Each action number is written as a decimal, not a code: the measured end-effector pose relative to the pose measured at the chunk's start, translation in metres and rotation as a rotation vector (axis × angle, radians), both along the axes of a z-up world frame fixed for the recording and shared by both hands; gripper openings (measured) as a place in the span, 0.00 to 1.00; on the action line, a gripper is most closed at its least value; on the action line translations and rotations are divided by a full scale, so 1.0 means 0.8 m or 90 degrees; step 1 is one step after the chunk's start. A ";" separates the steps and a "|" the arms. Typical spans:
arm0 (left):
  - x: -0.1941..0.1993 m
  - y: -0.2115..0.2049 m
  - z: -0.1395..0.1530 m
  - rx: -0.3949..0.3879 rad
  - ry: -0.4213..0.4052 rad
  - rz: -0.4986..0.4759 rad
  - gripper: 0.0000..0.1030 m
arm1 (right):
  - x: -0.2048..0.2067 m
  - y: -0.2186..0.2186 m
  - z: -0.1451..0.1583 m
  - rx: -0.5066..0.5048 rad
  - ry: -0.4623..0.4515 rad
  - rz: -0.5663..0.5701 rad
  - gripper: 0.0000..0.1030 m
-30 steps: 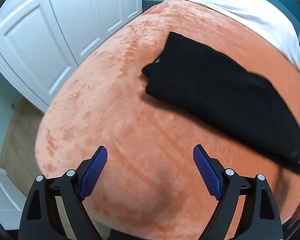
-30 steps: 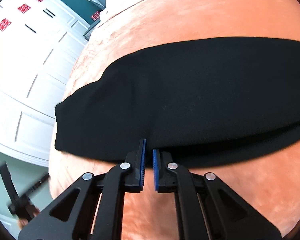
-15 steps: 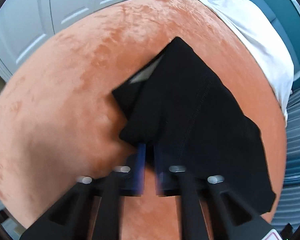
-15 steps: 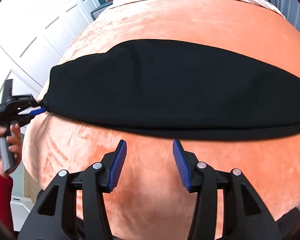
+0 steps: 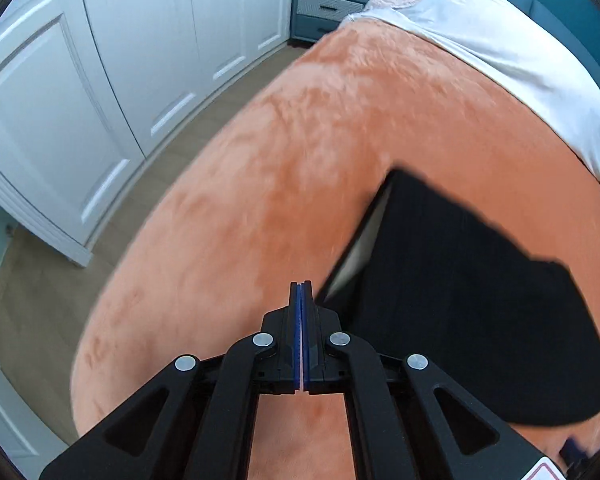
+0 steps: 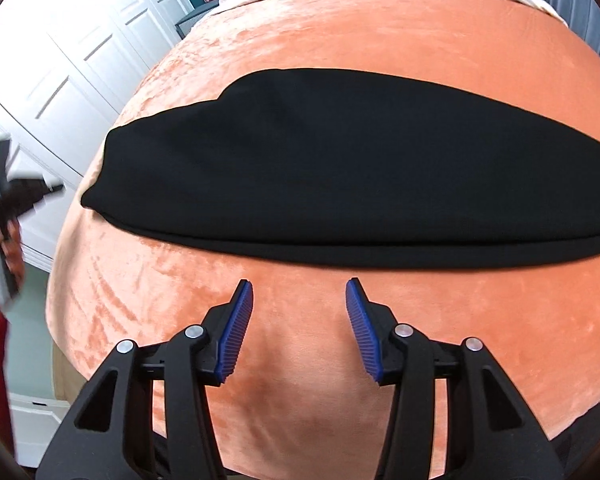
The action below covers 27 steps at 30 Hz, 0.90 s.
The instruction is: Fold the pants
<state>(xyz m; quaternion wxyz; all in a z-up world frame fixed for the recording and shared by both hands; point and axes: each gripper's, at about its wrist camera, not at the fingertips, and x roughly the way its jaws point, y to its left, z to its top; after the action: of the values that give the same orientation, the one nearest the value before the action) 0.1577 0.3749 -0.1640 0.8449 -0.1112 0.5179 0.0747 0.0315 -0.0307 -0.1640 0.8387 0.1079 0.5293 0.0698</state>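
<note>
Left wrist view: the left gripper (image 5: 301, 300), jaws pressed together on nothing, sits just beside the black pants (image 5: 460, 300) on the orange blanket (image 5: 300, 140).

Right wrist view: the right gripper (image 6: 299, 322) hangs spread, near the pants' (image 6: 340, 168) long edge. A pinch taking one layer only could undo the fold.
</note>
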 end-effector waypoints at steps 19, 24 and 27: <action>-0.107 0.048 0.051 0.153 -0.058 0.036 0.66 | 0.201 0.368 -0.035 -0.091 -0.075 0.380 0.09; -0.115 0.064 0.053 0.131 -0.054 0.055 0.66 | 0.214 0.386 -0.071 -0.099 -0.040 0.369 0.18; -0.110 0.050 0.059 0.131 -0.059 0.048 0.66 | 0.186 0.370 -0.046 -0.071 -0.080 0.384 0.49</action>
<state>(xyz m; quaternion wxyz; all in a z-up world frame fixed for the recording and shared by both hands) 0.0699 0.4152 -0.1167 0.8715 -0.0466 0.4631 0.1541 0.1802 0.2655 -0.2009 0.8157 -0.1048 0.4876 0.2930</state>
